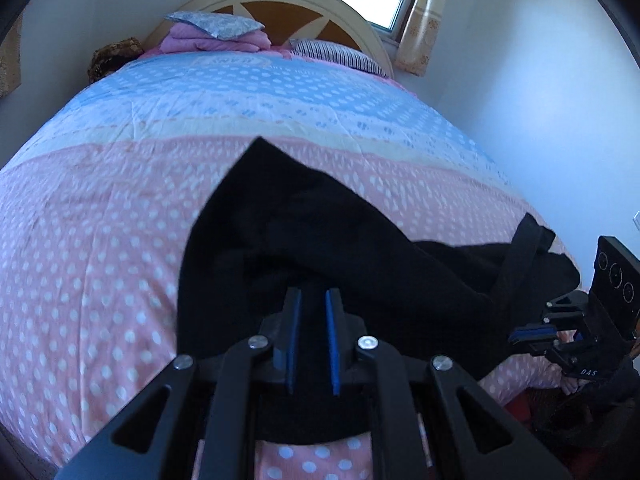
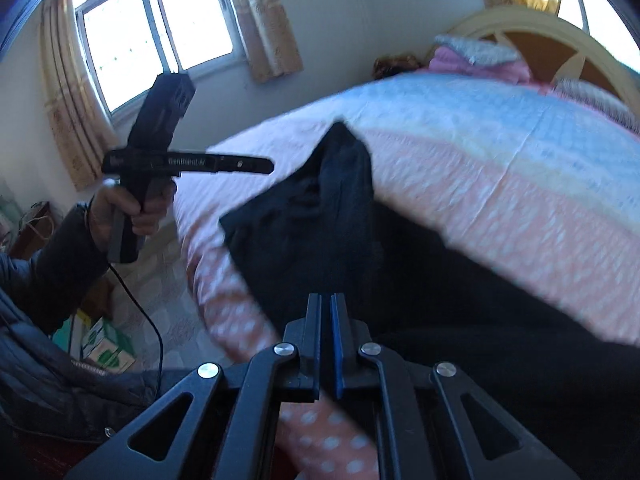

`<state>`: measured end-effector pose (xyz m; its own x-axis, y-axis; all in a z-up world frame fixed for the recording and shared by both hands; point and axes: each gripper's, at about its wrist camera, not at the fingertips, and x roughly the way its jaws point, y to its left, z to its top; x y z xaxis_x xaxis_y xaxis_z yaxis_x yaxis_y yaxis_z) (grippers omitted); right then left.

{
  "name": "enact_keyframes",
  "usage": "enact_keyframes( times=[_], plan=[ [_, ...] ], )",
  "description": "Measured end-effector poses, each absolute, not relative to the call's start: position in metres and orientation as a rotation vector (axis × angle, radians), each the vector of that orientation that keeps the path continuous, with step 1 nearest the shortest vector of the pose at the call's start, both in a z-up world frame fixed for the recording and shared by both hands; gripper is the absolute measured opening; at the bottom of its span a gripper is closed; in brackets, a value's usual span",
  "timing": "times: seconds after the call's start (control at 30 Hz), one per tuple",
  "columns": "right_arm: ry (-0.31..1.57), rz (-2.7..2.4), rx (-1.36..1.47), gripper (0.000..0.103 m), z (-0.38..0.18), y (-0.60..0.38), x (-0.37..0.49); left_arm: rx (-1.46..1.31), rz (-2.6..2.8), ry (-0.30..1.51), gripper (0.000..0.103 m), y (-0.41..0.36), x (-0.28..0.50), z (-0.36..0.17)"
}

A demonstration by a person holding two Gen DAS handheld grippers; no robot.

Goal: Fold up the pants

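Black pants [image 1: 320, 240] lie bunched on the near part of the bed, one end pointing toward the headboard. They also show in the right wrist view [image 2: 320, 216]. My left gripper [image 1: 312, 300] hovers over the pants' near edge with a small gap between its blue pads [image 1: 291, 332], holding nothing that I can see. In the right wrist view it [image 2: 260, 166] is held up in the air left of the bed. My right gripper [image 2: 325, 304] has its pads nearly together over the pants; it shows at the bed's right corner in the left wrist view [image 1: 520, 336].
The bed [image 1: 120, 220] has a pink and blue dotted cover. Folded pink bedding and pillows [image 1: 216, 34] lie by the headboard. A wall and window are to the right. Boxes [image 2: 108, 348] and a cable lie on the floor left of the bed.
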<state>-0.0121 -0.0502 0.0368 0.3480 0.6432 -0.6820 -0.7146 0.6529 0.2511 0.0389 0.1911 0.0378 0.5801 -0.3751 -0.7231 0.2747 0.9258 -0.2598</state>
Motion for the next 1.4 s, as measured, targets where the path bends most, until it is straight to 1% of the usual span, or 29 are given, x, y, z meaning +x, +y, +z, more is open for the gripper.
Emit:
enact_keyframes(
  times=[0.03,0.1,0.13,0.17,0.23,0.3,0.47,0.5,0.53,0.57,0.6,0.63,0.7,0.73,0.77,0.8,0.87,0.9,0.93,0.97,1.07,1.17,1.23,1.3,1.4],
  plan=[
    [0.862,0.897,-0.079,0.005,0.027,-0.048,-0.015,-0.125,-0.38,0.879,0.014,0.189,0.036,0.035],
    [0.899,0.919,-0.035,0.005,0.012,-0.044,-0.016,-0.144,-0.371,0.892,0.021,0.184,0.037,0.027],
    [0.911,0.931,-0.008,0.005,0.01,-0.043,-0.015,-0.149,-0.356,0.898,0.032,0.182,0.038,0.022],
    [0.926,0.937,0.01,0.005,0.008,-0.043,-0.011,-0.149,-0.344,0.901,0.046,0.179,0.038,0.017],
    [1.001,0.941,0.046,0.005,0.004,-0.041,-0.005,-0.123,-0.3,0.9,0.055,0.173,0.036,0.008],
    [1.022,0.954,0.064,0.005,0.009,-0.04,-0.001,-0.09,-0.253,0.915,0.055,0.17,0.038,-0.003],
    [0.864,0.969,0.239,0.007,0.056,-0.047,0.033,-0.06,-0.224,0.86,0.055,0.173,0.03,-0.008],
    [0.832,0.951,0.292,0.015,0.063,-0.045,0.048,-0.052,-0.215,0.855,0.055,0.173,0.029,-0.007],
    [0.806,0.937,0.341,0.046,0.066,-0.041,0.063,-0.05,-0.208,0.847,0.055,0.174,0.027,-0.003],
    [0.793,0.93,0.365,0.064,0.066,-0.035,0.074,-0.051,-0.202,0.833,0.055,0.177,0.025,0.002],
    [0.771,0.918,0.393,0.094,0.064,-0.027,0.088,-0.053,-0.193,0.815,0.055,0.181,0.021,0.006],
    [0.756,0.91,0.418,0.096,0.058,-0.018,0.102,-0.055,-0.18,0.791,0.055,0.186,0.015,0.013],
    [0.801,0.874,0.415,0.096,0.046,0.001,0.126,-0.083,-0.16,0.756,0.056,0.202,0.006,0.021],
    [0.82,0.846,0.391,0.096,0.039,0.014,0.137,-0.102,-0.155,0.755,0.06,0.21,0.003,0.022],
    [0.848,0.811,0.344,0.096,0.034,0.028,0.148,-0.123,-0.148,0.76,0.063,0.219,0.001,0.022],
    [0.879,0.788,0.303,0.095,0.027,0.04,0.156,-0.142,-0.134,0.768,0.063,0.229,-0.001,0.021],
    [0.932,0.816,0.272,0.081,0.015,0.054,0.165,-0.161,-0.089,0.779,0.063,0.245,-0.004,0.017],
    [0.965,0.838,0.253,0.045,0.008,0.065,0.166,-0.175,-0.062,0.784,0.063,0.253,-0.005,0.015],
    [0.993,0.837,0.206,0.004,0.005,0.076,0.164,-0.189,-0.044,0.789,0.063,0.26,-0.006,0.013],
    [0.998,0.829,0.169,0.004,0.003,0.083,0.161,-0.207,-0.027,0.792,0.063,0.267,-0.008,0.012],
    [0.895,0.88,0.074,0.004,0.019,0.101,0.132,-0.253,0.019,0.789,0.063,0.286,-0.017,0.009],
    [0.815,0.972,0.056,0.004,0.042,0.114,0.097,-0.268,0.076,0.771,0.063,0.295,-0.027,0.01],
    [0.805,1.025,0.025,0.004,0.047,0.128,0.065,-0.283,0.097,0.758,0.063,0.301,-0.03,0.011],
    [0.835,1.067,0.0,0.004,0.036,0.137,0.039,-0.289,0.113,0.741,0.063,0.306,-0.035,0.016],
    [0.893,1.067,-0.051,0.004,0.005,0.142,0.012,-0.277,0.127,0.727,0.063,0.309,-0.037,0.018]
  ],
)
